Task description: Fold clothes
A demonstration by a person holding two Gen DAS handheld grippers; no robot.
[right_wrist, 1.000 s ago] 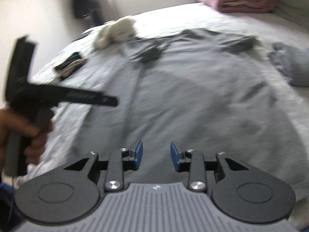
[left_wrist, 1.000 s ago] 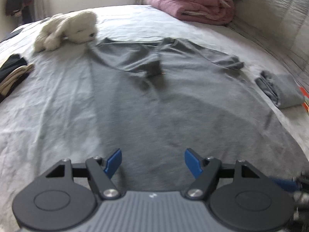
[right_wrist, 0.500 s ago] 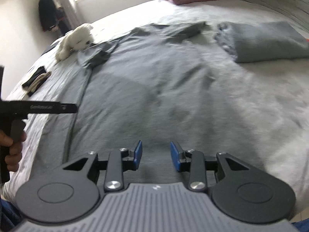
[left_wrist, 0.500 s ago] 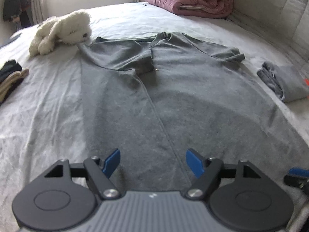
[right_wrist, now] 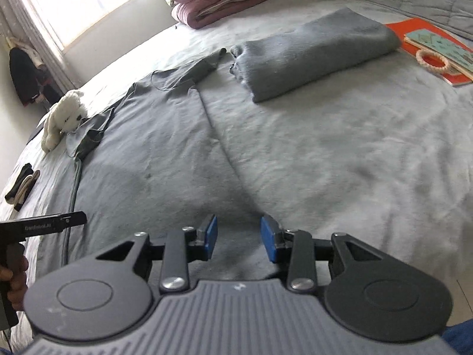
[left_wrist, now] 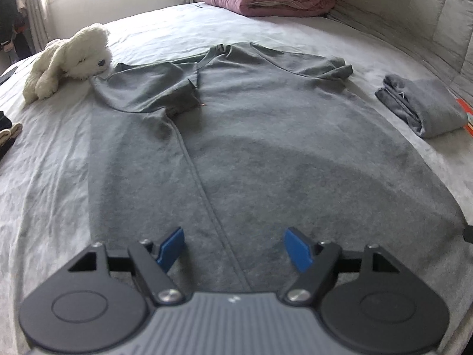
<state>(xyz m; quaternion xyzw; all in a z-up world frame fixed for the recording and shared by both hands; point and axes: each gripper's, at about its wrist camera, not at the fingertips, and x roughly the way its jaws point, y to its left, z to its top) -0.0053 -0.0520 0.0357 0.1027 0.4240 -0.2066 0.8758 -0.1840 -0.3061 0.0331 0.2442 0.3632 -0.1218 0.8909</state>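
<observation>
while both tongs (left_wrist: 233,247) (right_wrist: 239,242) gape empty, the grey t-shirt (left_wrist: 251,148) lies flat lengthwise, collar pointing away.

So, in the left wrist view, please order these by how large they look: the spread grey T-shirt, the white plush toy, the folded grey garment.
1. Spread grey T-shirt, clearly largest.
2. White plush toy and folded grey garment: similar in apparent size, so not ranked.

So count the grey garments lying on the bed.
2: a grey T-shirt spread flat mid-bed, one side folded over, and a folded grey garment beside its right sleeve. Others may lie outside view.
</observation>
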